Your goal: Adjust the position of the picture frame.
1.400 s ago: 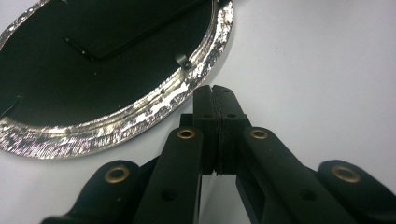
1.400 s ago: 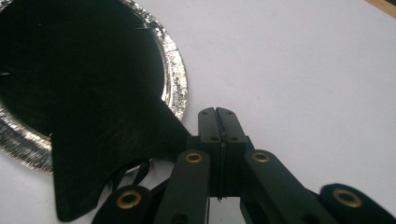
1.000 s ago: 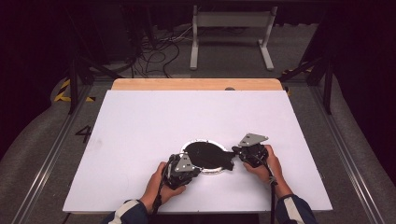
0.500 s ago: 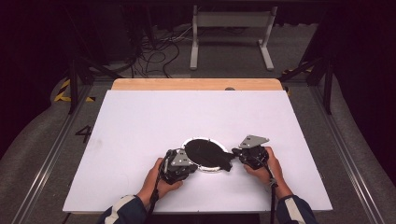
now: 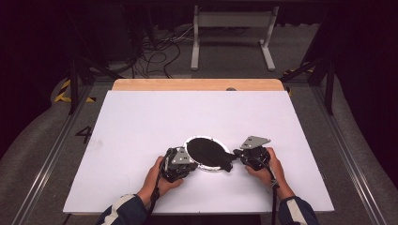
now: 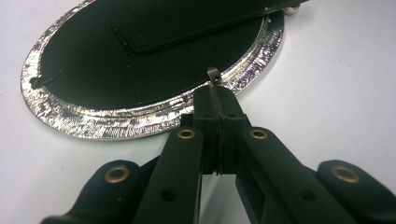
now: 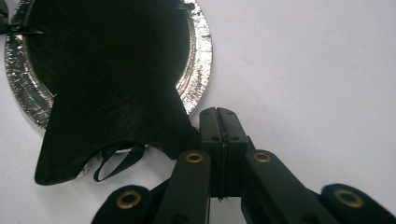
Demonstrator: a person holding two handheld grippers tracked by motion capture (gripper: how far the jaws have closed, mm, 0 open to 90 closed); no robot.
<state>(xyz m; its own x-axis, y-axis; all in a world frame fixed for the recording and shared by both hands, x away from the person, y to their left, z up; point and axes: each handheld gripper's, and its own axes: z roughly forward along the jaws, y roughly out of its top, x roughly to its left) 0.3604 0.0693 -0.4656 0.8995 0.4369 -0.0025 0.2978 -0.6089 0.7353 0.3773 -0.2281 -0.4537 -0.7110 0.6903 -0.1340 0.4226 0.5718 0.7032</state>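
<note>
While it lies flat, the silver-rimmed oval frame (image 5: 205,154) shows a black back.

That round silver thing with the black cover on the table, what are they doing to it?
A person holds a gripper in each hand at a shiny round frame with black fabric on a white table. The left gripper is shut on a thin black strap at the rim. The right gripper is shut on the fabric's edge.

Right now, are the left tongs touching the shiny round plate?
Touching. In the left gripper view the left tongs are shut on a small black tab at the silver plate's rim.
</note>
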